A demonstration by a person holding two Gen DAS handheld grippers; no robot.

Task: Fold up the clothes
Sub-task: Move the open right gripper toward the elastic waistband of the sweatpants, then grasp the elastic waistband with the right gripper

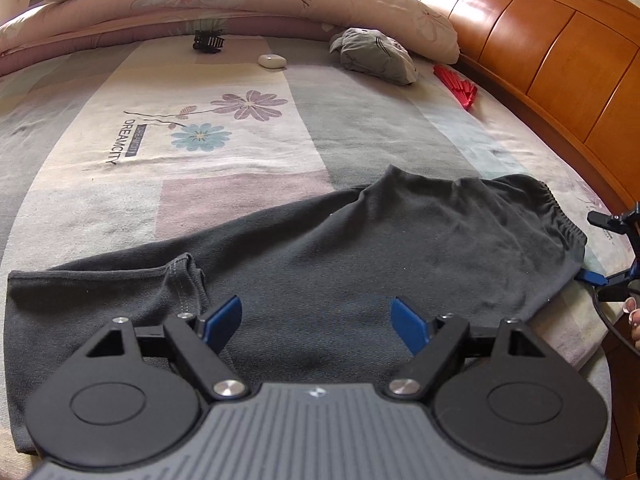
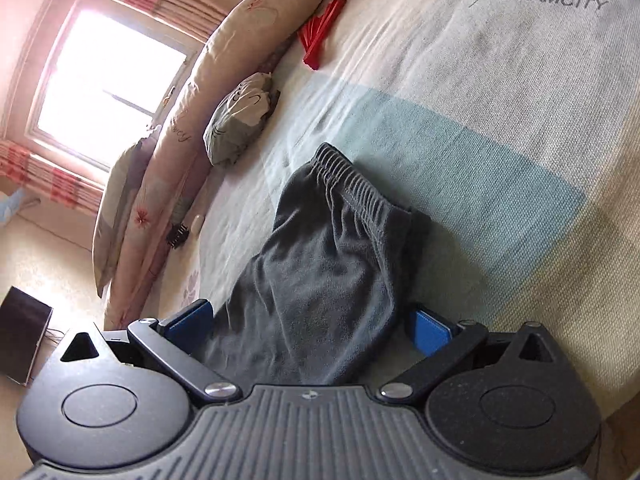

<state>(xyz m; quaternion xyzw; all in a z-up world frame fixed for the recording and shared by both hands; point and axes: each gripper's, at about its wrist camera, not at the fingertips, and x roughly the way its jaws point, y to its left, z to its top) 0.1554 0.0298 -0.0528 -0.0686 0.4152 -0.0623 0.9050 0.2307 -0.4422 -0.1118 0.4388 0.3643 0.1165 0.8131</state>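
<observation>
Bed [image 1: 100, 208]: fills most of both views, covered by a patchwork sheet printed with flowers and the word DREAMCITY.

Headboard [image 1: 540, 52]: orange wood, upper right of the left wrist view.

Quilt [image 1: 240, 4]: pink, floral, rolled along the top of the left wrist view; in the right wrist view it runs down the left side below the window [image 2: 108, 84].

Trousers [image 1: 360, 248]: dark grey, lying flat across the lower half of the left wrist view, leg end at lower left, elastic waistband [image 1: 560, 216] at right. In the right wrist view the waistband [image 2: 348, 184] sits at centre, with the cloth running down toward the bottom of the frame.

Left gripper [image 1: 316, 326]: bottom centre, jaws wide open above the trouser cloth, blue pads not pressing on it.

Right gripper [image 2: 308, 326]: bottom centre of its own view, jaws spread, a bunch of trouser cloth between them; the blue pads stand at either edge of the cloth, and a firm grip cannot be confirmed. In the left wrist view it appears at the right edge [image 1: 612, 256], at the waistband corner.

Grey cushion [image 1: 374, 56]: upper centre-right, against the quilt.

Red fan [image 1: 456, 86]: folded, just beside the headboard.

Hair clip [image 1: 208, 41], black, and white case [image 1: 272, 61]: top centre, near each other.
</observation>
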